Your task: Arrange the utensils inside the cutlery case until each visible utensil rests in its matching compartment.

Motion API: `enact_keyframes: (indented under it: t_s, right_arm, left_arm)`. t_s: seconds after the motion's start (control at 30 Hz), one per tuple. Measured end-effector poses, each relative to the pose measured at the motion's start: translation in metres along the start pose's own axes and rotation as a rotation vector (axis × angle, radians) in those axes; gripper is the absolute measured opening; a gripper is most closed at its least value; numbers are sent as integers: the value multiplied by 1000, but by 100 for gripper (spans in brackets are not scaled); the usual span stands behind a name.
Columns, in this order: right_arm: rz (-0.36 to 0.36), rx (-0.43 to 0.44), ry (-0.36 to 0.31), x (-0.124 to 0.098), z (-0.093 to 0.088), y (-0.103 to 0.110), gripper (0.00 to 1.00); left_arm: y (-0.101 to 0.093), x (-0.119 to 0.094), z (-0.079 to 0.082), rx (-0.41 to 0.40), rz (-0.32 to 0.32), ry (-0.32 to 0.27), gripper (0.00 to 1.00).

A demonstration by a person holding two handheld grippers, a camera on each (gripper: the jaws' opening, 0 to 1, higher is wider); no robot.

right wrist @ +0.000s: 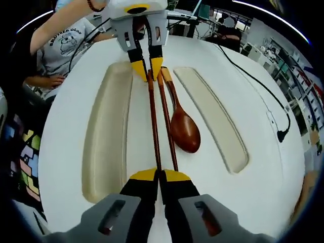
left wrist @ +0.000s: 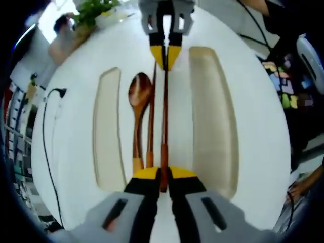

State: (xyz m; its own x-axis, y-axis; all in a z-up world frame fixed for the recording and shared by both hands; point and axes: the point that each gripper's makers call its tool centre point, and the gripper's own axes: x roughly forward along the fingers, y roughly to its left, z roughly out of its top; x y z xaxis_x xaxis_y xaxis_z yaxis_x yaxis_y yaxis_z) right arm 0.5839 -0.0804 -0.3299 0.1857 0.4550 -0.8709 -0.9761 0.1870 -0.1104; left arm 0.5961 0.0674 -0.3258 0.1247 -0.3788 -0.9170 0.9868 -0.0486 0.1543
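On the white table lie a wooden spoon and two dark wooden chopsticks between two beige case trays. My left gripper is shut on the near end of one chopstick; the right gripper at the far end is shut on the same stick. The second chopstick lies free beside the spoon. In the right gripper view my right gripper grips that chopstick, and the left gripper pinches its far end. There, the loose chopstick and spoon lie just to the right.
A narrow beige tray lies left of the utensils and a wider one to the right. In the right gripper view they are the wide tray and the narrow tray. A black cable crosses the table. A person sits behind.
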Motion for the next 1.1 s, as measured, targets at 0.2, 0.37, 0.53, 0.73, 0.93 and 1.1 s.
enact_keyframes:
  t_s: [0.2,0.37,0.53,0.73,0.93,1.1]
  right_arm:
    - [-55,-84,-28,0,0,2,0]
    - [-86,-80,-73,-11,10,-3,0]
    - [-53,-48,-143,-35,25,5,0]
    - [-44,-54,-165,-45,27,21,1]
    - [-11,-18,-174,-48,28,41,1]
    - [15,-5,-164,-42,24,55,1]
  left_arm:
    - [5,-1,2,23,49,-38,6]
    - [9,-12,6,30,75,-43,6]
    - [5,-28,10,23,77,-80,6]
    - [-11,-40,18,32,55,-102,6]
    - [-32,-44,18,52,30,-109,6]
    - [-43,-37,15,52,4,-102,6]
